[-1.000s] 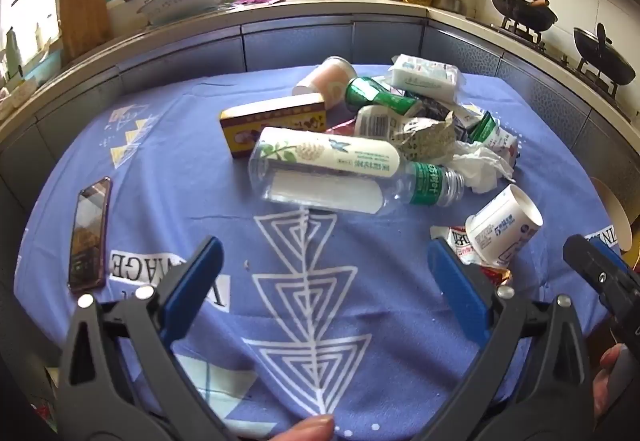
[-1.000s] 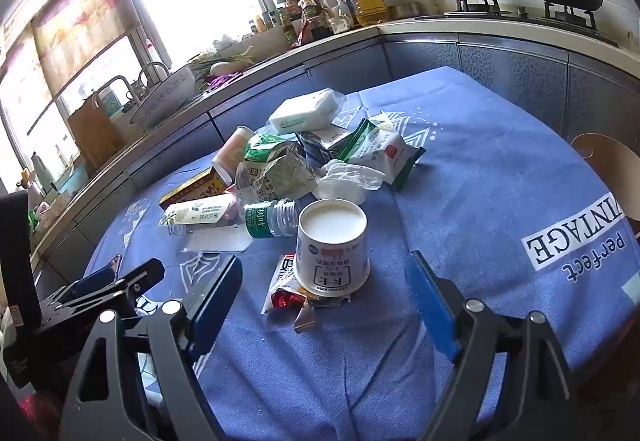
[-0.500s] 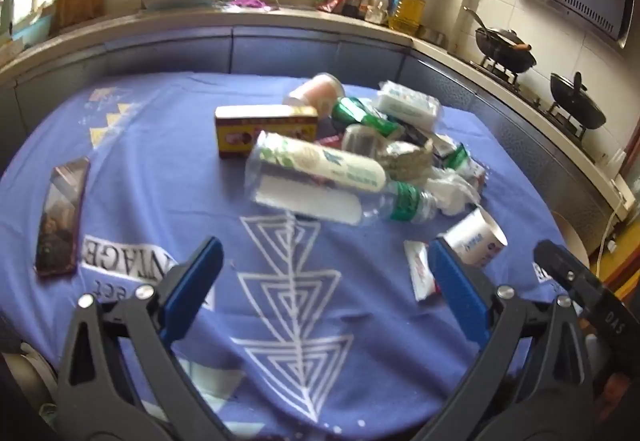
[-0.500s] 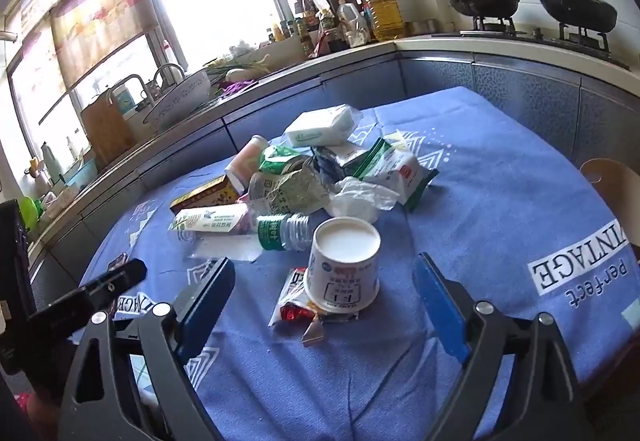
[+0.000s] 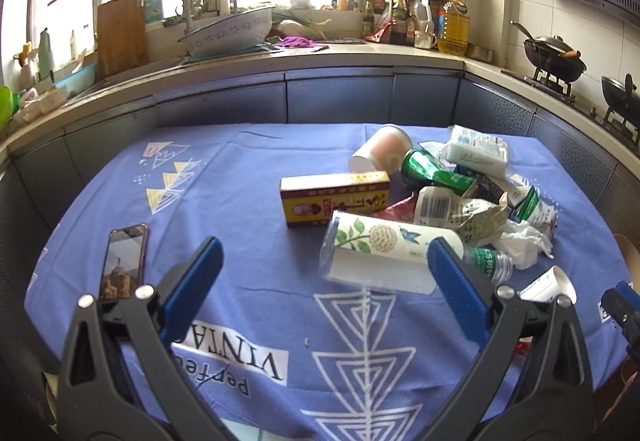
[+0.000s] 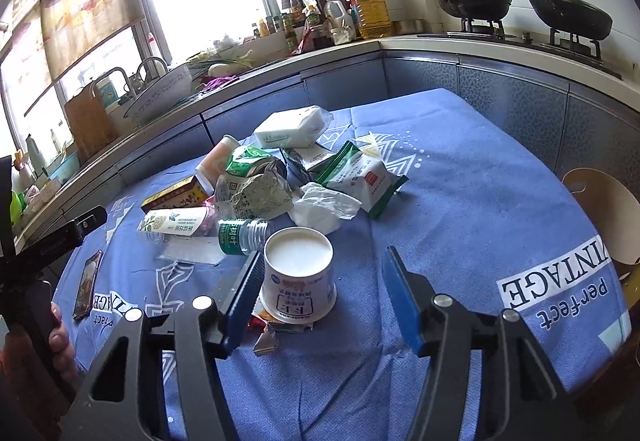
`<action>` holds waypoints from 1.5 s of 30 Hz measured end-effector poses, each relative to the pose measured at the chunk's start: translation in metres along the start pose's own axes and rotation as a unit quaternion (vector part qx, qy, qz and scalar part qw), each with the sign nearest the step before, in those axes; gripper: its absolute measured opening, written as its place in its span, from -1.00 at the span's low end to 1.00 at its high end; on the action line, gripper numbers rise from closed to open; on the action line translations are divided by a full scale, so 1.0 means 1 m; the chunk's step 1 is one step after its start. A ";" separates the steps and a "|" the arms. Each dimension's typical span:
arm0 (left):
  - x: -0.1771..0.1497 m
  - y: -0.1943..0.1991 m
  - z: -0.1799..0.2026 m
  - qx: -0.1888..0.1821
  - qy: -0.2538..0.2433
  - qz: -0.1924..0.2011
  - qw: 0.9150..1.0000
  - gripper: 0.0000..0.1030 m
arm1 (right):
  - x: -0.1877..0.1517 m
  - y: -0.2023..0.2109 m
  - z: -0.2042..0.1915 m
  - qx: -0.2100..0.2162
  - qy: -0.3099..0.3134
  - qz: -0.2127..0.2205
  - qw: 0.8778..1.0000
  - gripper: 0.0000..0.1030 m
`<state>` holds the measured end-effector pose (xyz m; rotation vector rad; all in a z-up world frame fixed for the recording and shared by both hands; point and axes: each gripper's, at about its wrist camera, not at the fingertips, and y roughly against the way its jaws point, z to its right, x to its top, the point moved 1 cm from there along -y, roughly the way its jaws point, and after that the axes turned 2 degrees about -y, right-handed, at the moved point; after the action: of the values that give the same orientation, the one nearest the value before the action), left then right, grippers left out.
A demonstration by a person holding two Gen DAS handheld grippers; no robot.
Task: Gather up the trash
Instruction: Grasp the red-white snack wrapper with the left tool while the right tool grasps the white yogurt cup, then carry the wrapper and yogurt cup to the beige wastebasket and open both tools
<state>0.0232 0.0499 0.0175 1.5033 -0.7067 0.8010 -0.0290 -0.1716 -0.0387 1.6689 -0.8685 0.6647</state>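
Note:
A pile of trash lies on the blue tablecloth (image 5: 240, 201): a clear plastic bottle with a flowered label (image 5: 384, 253), a yellow carton box (image 5: 336, 197), a pink paper cup (image 5: 380, 153), a green can (image 5: 436, 173), wrappers and a crumpled tissue (image 5: 524, 245). A white yogurt cup (image 6: 298, 273) stands upright on a red wrapper (image 6: 272, 325). My right gripper (image 6: 320, 297) is open, its fingers either side of the yogurt cup without clamping it. My left gripper (image 5: 324, 281) is open and empty, just short of the bottle.
A phone (image 5: 122, 261) lies on the cloth at the left. A wooden chair back (image 6: 600, 213) stands at the table's right edge. Behind are the kitchen counter with a basin (image 5: 228, 33), bottles (image 5: 412, 13) and two woks (image 6: 520, 1) on the stove.
Both grippers have advanced toward the pile. The right gripper's fingers now flank the yogurt cup. The left view has swung left and tilted up. Both stay open.

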 end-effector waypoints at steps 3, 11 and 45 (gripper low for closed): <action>-0.004 -0.005 -0.002 -0.007 -0.006 -0.013 1.000 0.91 | -0.001 -0.003 -0.003 0.004 0.002 -0.004 1.000 0.18; -0.014 -0.007 0.010 -0.054 -0.029 -0.021 0.998 0.91 | -0.005 -0.020 -0.001 0.016 -0.002 -0.032 0.999 0.19; -0.060 -0.069 0.153 -0.316 -0.137 -0.192 0.919 -0.69 | 0.009 -0.028 0.070 -0.012 -0.038 -0.009 0.999 0.12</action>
<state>0.0571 -0.0976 -0.0757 1.1042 -0.7507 0.0360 -0.0006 -0.2368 -0.0649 1.6881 -0.9111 0.5784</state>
